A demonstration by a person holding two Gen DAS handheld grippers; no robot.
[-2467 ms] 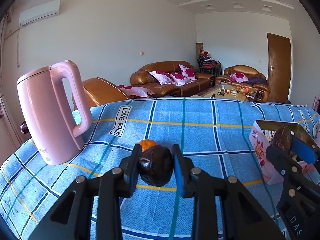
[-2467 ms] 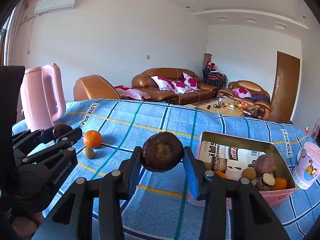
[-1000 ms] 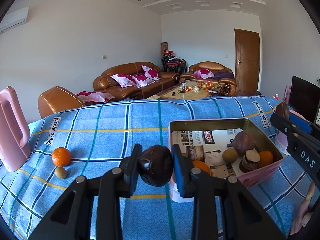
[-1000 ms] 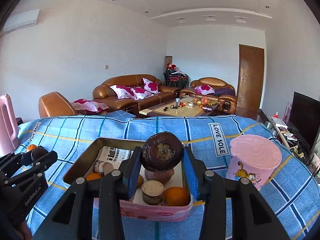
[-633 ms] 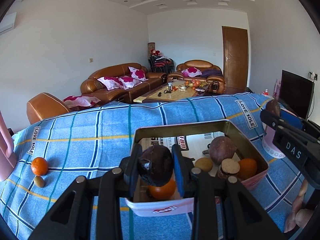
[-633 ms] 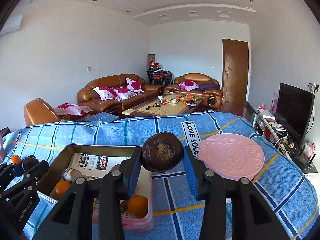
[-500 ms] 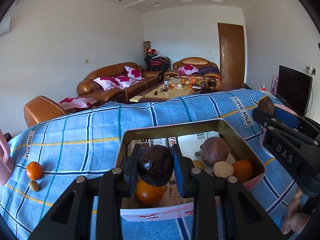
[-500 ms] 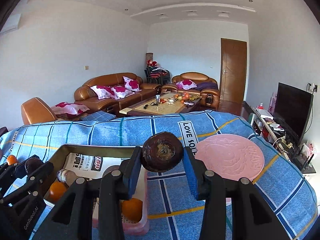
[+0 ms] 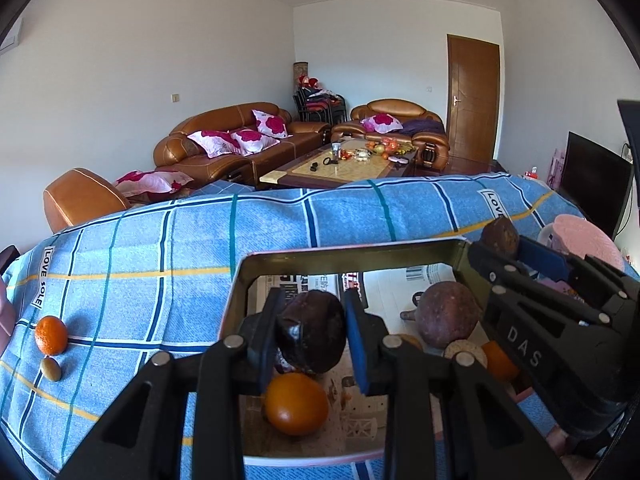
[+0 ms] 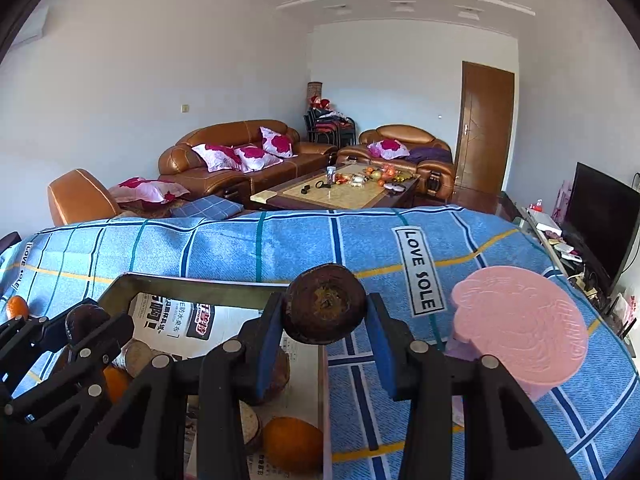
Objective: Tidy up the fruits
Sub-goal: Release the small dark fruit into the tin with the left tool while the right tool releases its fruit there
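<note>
Dark brown fruit, rough-skinned and round, pinched between the blue pads of the left gripper; it hangs over the near left part of the lined box. A second dark fruit, flatter and with a pale brown centre, is clamped in the right gripper above the box's right wall (the same grip shows in the left wrist view at three o'clock, the fruit poking up above the black fingers).

Directly at six o'clock from the left gripper's load lies an orange on the printed paper lining the box. At three o'clock from it sit a large purplish-brown fruit, a cut pale disc and another orange, partly hidden by the right gripper's frame.

The box rests on a blue checked tablecloth marked LOVE SOLE. At nine o'clock on the cloth, well apart from the box, a loose orange lies with a small olive-brown fruit just beside it at its six o'clock. A pink lidded cup stands at three o'clock of the box in the right wrist view.

Background at twelve o'clock: brown leather sofas, a coffee table and a wooden door.
</note>
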